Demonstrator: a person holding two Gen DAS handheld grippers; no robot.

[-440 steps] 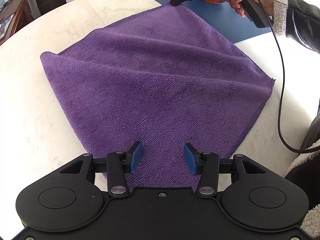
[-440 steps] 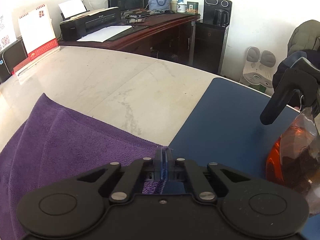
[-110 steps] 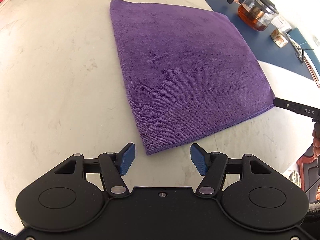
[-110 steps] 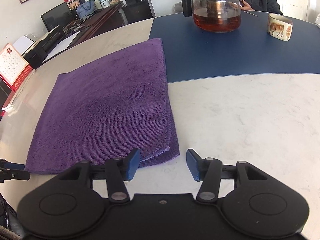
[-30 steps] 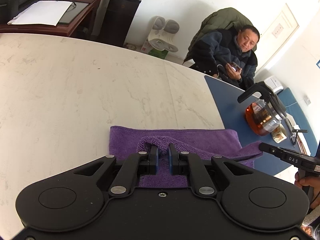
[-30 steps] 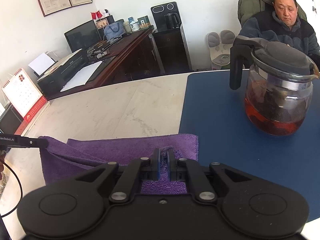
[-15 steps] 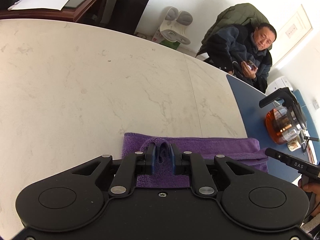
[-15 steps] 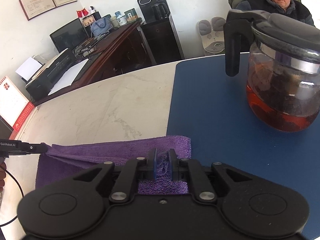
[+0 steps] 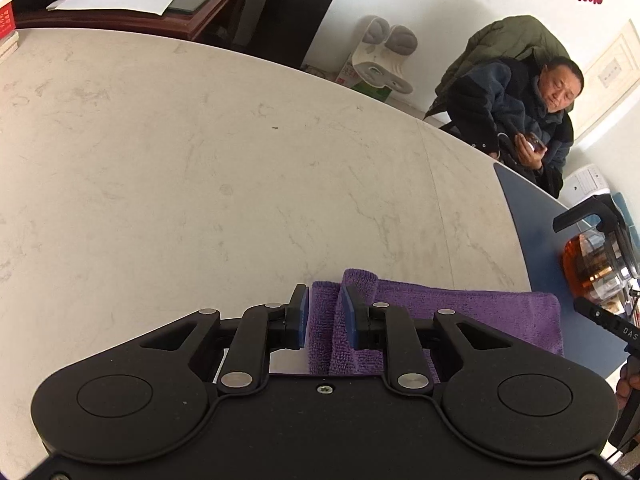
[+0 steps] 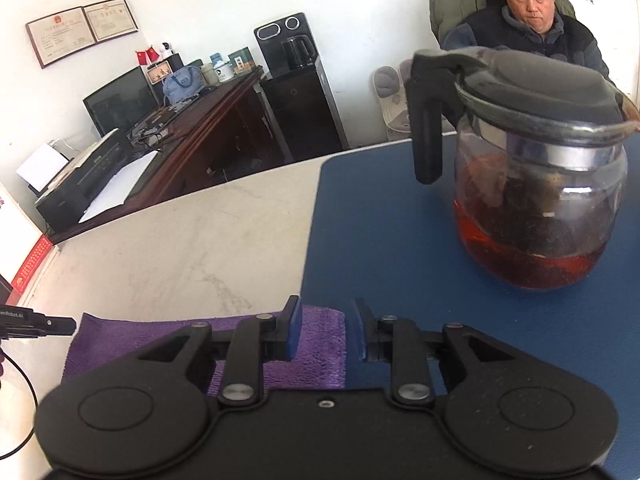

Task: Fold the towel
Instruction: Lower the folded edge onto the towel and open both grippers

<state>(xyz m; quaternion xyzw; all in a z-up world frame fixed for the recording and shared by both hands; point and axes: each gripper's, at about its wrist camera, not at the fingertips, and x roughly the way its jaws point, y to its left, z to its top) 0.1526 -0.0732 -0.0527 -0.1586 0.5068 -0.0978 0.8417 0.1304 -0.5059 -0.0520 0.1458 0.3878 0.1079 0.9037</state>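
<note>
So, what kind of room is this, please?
Most likely an office. A dark wooden desk carries a monitor and a printer, framed certificates hang on the wall, and a glass teapot stands on the blue mat of the pale table.

The right gripper (image 10: 324, 330) stands parted over the purple towel's (image 10: 320, 344) right end; a glass teapot (image 10: 536, 184) sits far right on the blue mat (image 10: 380, 240).

The setting was an office: a wooden desk (image 10: 224, 120) carried a monitor (image 10: 120, 100) and printer (image 10: 84, 176); framed certificates (image 10: 84, 28) hung above.
</note>
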